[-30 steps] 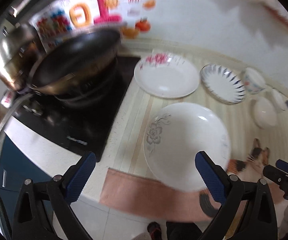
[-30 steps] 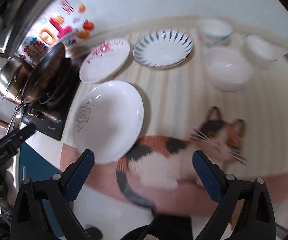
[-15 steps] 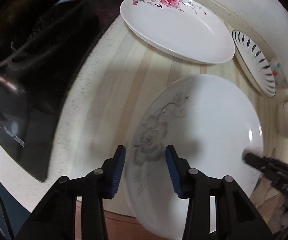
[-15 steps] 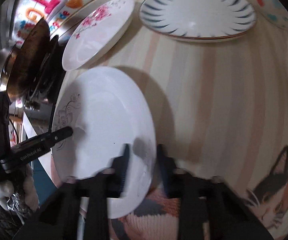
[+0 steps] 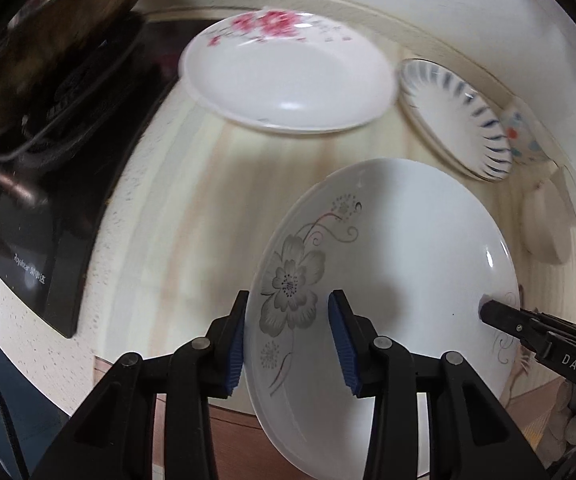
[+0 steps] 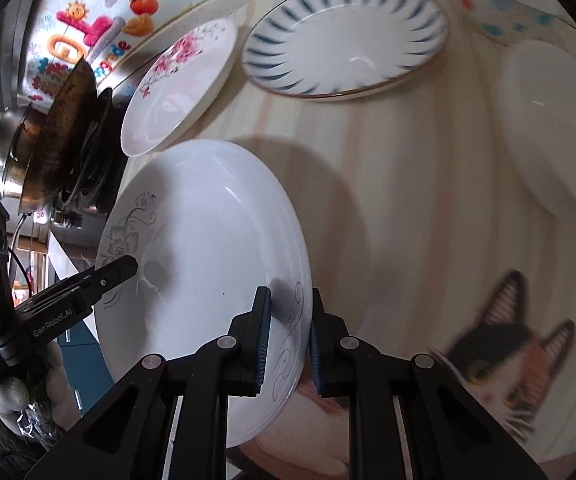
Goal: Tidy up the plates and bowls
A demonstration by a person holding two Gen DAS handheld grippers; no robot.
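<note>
- Both hand-held grippers grip one dish: the left gripper (image 5: 288, 334) has its blue pads pinched across the near-left rim of the grey-flower plate (image 5: 399, 264), by the flower print, and the right gripper (image 6: 288, 338) is clamped on the plate's opposite rim, over the thin scroll print.
- Striped mat (image 6: 387, 168) (cream with pale bands, a cat (image 6: 503, 356) printed at its near edge) covers the counter under the dishes.
- Grey-flower plate sits tilted between the two grippers, above the near part of the mat; whether it touches the mat I cannot tell.
- Pink-flower plate (image 5: 288, 80) lies beyond it, beside the black cooktop (image 5: 28, 240) with its dark wok (image 6: 68, 128).
- Blue-striped plate (image 6: 345, 40) lies just right of the pink-flower plate.
- Plain white bowl (image 6: 555, 128) stands at the far right, with a dotted bowl (image 6: 503, 16) behind it.
</note>
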